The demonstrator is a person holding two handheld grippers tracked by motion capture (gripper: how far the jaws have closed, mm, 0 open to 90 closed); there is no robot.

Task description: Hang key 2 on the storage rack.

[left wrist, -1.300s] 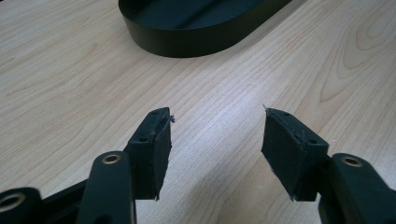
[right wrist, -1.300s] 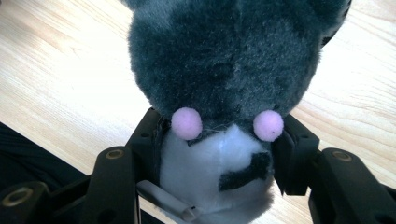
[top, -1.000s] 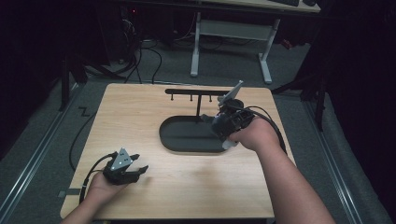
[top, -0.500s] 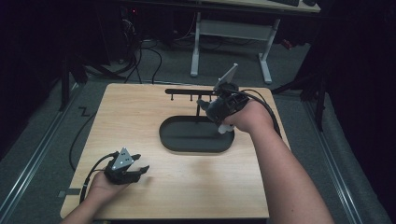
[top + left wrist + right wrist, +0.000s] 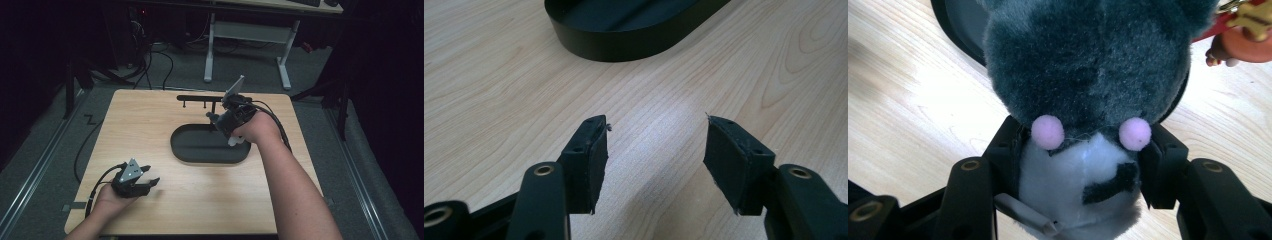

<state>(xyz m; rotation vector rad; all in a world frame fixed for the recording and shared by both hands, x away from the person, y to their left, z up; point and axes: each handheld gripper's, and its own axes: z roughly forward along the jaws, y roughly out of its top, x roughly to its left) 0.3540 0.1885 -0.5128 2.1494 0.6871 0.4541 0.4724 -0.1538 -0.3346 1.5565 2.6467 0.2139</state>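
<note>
My right gripper (image 5: pixel 216 120) (image 5: pixel 1083 145) is shut on a plush toy (image 5: pixel 1088 60), dark grey on top with a white muzzle and two pink cheeks; both pads press its sides. It hangs over the right end of a black oval tray (image 5: pixel 200 156), whose rim (image 5: pixel 955 25) passes just behind the toy. At the table's front left, my left gripper (image 5: pixel 150 182) (image 5: pixel 656 125) rests low on the wood, open, with nothing between its pads, and it faces the tray (image 5: pixel 624 45).
A black rack with small hooks (image 5: pixel 200 98) stands behind the tray at the table's (image 5: pixel 150 125) far edge. A small red and orange figure with a gold piece (image 5: pixel 1243 35) lies beside the tray. Cables trail from both grippers.
My right gripper has moved left and slightly down over the tray's right end, carrying the plush toy. The left gripper has stayed put.
</note>
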